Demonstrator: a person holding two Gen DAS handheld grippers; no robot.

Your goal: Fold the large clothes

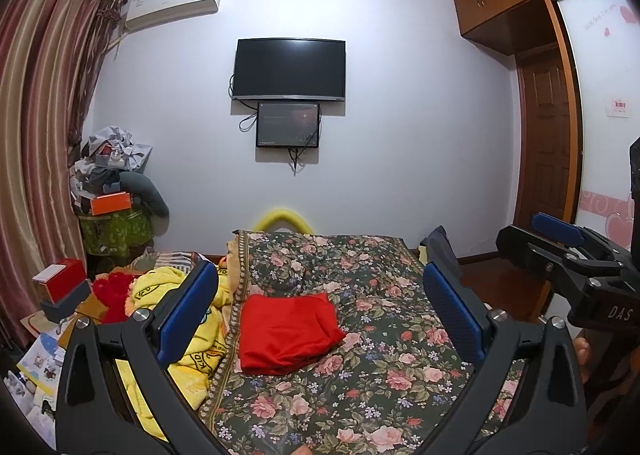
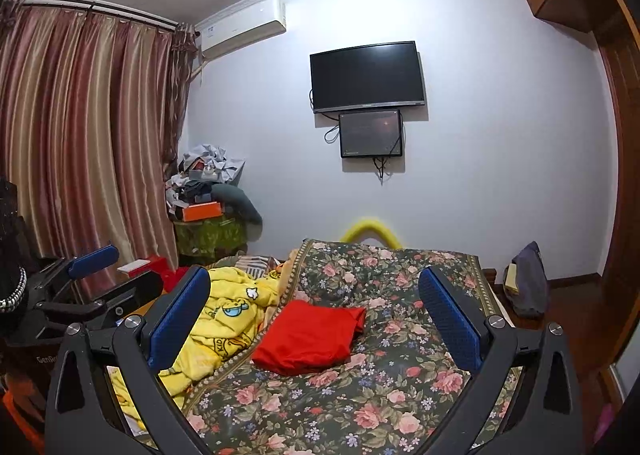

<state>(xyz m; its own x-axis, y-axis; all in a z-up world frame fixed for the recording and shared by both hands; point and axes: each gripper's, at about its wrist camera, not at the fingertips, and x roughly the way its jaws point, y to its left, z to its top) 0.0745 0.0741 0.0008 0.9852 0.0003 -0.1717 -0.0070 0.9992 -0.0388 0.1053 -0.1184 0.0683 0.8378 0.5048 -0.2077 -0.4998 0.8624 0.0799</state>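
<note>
Both wrist views look down the length of a bed (image 1: 400, 355) covered by a floral spread, toward a wall with a mounted television (image 1: 289, 69). We see the left tool (image 1: 320, 311) held above the near end of the bed with its blue pads spread wide apart and nothing between them; the right tool (image 2: 316, 319) is likewise held clear of the bedding, wide apart and empty. In the left wrist view the right tool also appears at the right edge, off the side of the bed.

A red garment (image 1: 288, 331) lies on the spread near the middle of the bed, already a compact, roughly rectangular bundle. Just beside it, toward the curtain side, a yellow printed garment (image 2: 224, 319) lies crumpled and unfolded.

We judge that the red piece is finished or nearly so, and that the step in hand is a pause between garments. The next move probably calls for reaching toward the yellow garment, gripping it at two separate edges, and drawing it onto the bare floral area to spread it flat before folding.
</note>
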